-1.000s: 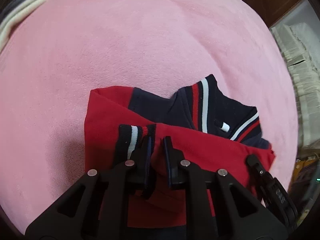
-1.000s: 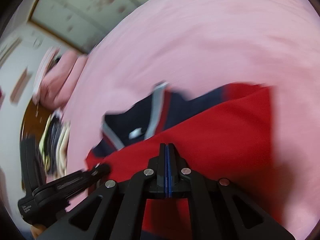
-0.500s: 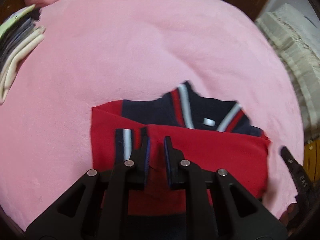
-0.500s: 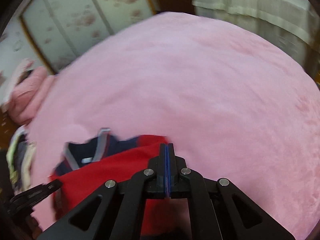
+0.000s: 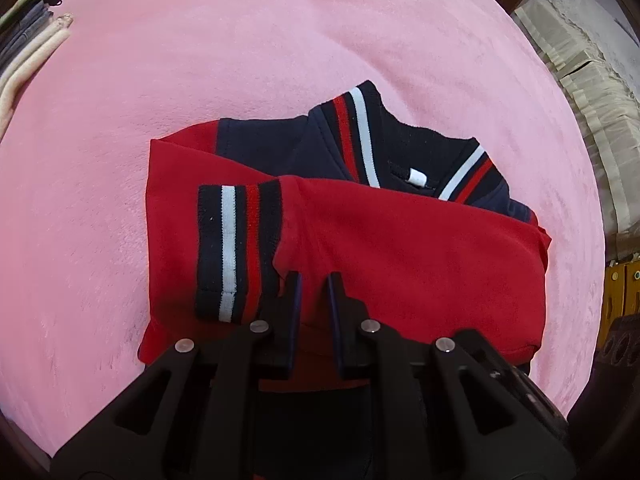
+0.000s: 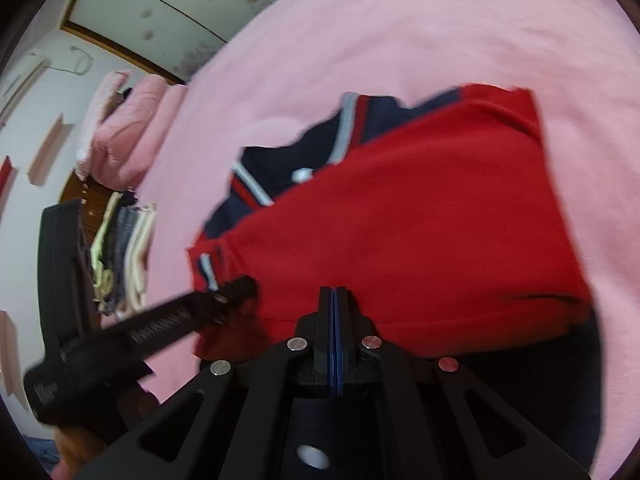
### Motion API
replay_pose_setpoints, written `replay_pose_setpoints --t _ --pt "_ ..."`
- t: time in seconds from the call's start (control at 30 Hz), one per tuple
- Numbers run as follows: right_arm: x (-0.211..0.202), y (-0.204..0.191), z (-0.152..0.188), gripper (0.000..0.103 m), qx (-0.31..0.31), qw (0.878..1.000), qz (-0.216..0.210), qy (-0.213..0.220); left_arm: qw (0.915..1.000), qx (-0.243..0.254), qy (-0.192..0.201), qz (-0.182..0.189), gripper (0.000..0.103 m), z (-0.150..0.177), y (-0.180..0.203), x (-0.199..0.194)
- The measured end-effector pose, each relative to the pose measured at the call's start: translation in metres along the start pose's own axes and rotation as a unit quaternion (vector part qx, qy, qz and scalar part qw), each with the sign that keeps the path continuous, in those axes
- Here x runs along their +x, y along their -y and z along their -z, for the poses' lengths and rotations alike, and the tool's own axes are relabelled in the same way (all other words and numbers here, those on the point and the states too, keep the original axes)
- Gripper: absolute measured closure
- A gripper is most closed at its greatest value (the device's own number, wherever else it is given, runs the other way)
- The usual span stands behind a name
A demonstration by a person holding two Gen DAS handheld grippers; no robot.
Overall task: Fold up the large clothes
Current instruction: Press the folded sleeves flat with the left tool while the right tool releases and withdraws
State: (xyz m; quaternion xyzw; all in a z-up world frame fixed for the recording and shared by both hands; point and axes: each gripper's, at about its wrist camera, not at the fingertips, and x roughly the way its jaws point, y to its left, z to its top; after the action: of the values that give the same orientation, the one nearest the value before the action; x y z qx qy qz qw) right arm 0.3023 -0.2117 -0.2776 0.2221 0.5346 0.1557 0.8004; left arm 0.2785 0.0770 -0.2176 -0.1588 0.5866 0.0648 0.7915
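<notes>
A red and navy jacket with striped collar and cuff lies folded on the pink blanket. Its red sleeve crosses the body, with the striped cuff to the left. My left gripper points down at the sleeve just right of the cuff. Its jaws are nearly together with red cloth pinched between them. In the right wrist view the left gripper touches the jacket beside the cuff. My right gripper is shut with nothing in it, over the jacket's near red edge.
A stack of folded clothes sits at the blanket's far left edge, seen also as the stack in the right wrist view. Pink pillows lie beyond it. Pale bedding borders the right side.
The right gripper swung away toward bare blanket, then came back over the jacket. The left gripper shifted sideways by the cuff, and more of the cuff now shows.
</notes>
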Motion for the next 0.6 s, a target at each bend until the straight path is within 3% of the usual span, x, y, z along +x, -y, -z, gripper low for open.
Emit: replay_pose_setpoints --t 0.1,0.17,0.2,0.27,0.37,0.47,0.6 --pt "-0.007 0.018 0.004 0.103 0.003 1.000 0.029 0.009 0.9999 -0.009 0.005 0.010 0.093 0.004 -0.009 0.003" --pt "-0.021 0.025 0.004 0.103 0.001 1.000 0.023 0.018 0.9999 -0.008 0.007 0.007 0.097 0.005 -0.017 -0.003" --pt "-0.029 0.031 0.005 0.103 -0.007 0.998 0.043 0.034 0.9999 -0.006 0.007 0.005 0.097 0.005 -0.017 -0.002" --pt "-0.041 0.032 0.005 0.103 -0.033 0.989 0.132 0.061 1.0000 -0.003 0.005 0.007 0.098 0.001 -0.014 -0.002" --pt "-0.052 0.056 0.000 0.103 0.006 0.988 0.135 0.071 0.9999 0.002 0.007 0.012 0.098 0.003 -0.017 -0.007" --pt "-0.058 0.063 -0.004 0.103 -0.004 0.978 0.194 0.072 0.9998 0.000 0.006 0.020 0.098 0.009 -0.034 -0.022" --pt "-0.073 0.072 -0.008 0.103 0.051 0.982 0.162 0.078 0.9992 0.034 0.008 0.019 0.098 0.017 -0.032 -0.041"
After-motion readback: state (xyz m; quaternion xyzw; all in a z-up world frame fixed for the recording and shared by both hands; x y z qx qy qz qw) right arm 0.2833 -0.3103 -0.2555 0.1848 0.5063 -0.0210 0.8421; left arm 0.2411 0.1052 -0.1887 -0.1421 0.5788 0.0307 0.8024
